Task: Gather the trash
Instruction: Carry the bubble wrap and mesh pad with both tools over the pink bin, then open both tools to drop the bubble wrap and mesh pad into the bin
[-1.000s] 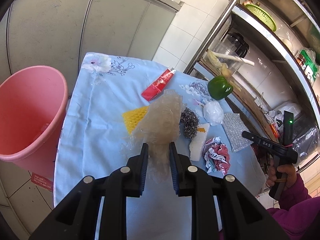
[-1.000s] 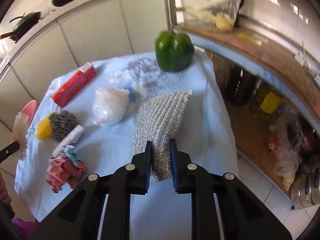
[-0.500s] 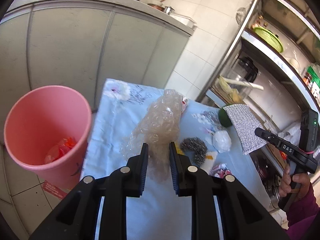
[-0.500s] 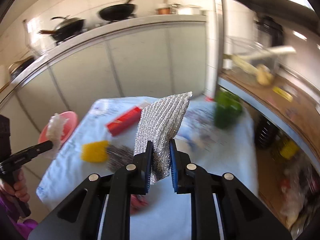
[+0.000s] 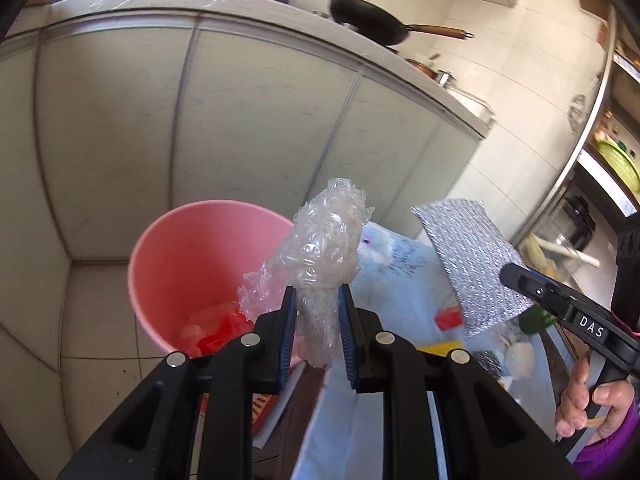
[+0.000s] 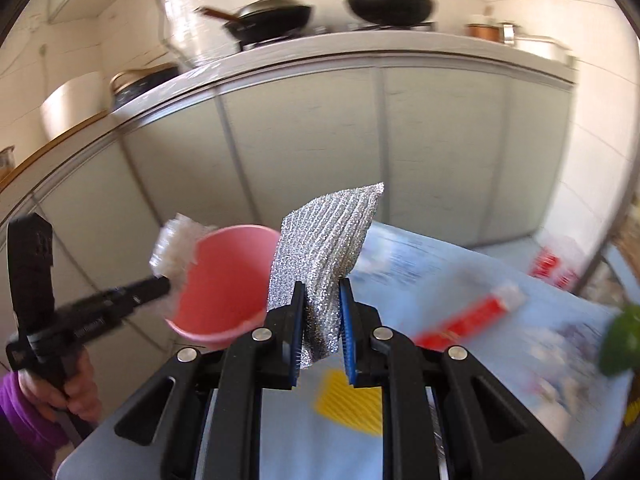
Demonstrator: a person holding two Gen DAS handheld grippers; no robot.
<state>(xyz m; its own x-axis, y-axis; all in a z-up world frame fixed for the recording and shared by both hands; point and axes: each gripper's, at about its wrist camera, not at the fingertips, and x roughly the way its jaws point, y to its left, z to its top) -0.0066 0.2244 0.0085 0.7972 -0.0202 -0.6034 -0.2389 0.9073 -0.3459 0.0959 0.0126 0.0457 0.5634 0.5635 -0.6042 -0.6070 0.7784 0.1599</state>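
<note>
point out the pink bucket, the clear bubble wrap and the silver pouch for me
pink bucket (image 5: 172, 264): left wrist view, on its inner wall.
clear bubble wrap (image 5: 324, 248): left wrist view, on the crumpled upper part above the gripper.
silver pouch (image 6: 324, 240): right wrist view, on its ribbed face.

Bucket (image 5: 192, 256) pink, red scraps inside. Bubble wrap (image 5: 320, 256) clear, bubbled. Silver sheet (image 6: 324, 252) glittery, ribbed. Tablecloth (image 6: 460, 292) pale blue with grey-blue floral print. Tube (image 6: 468, 316) red with white cap. Sponge (image 6: 348, 404) yellow, ridged. Pepper (image 6: 622, 344) green. Sleeve (image 6: 24, 420) purple. Gripper pads (image 5: 346, 328) blue.
</note>
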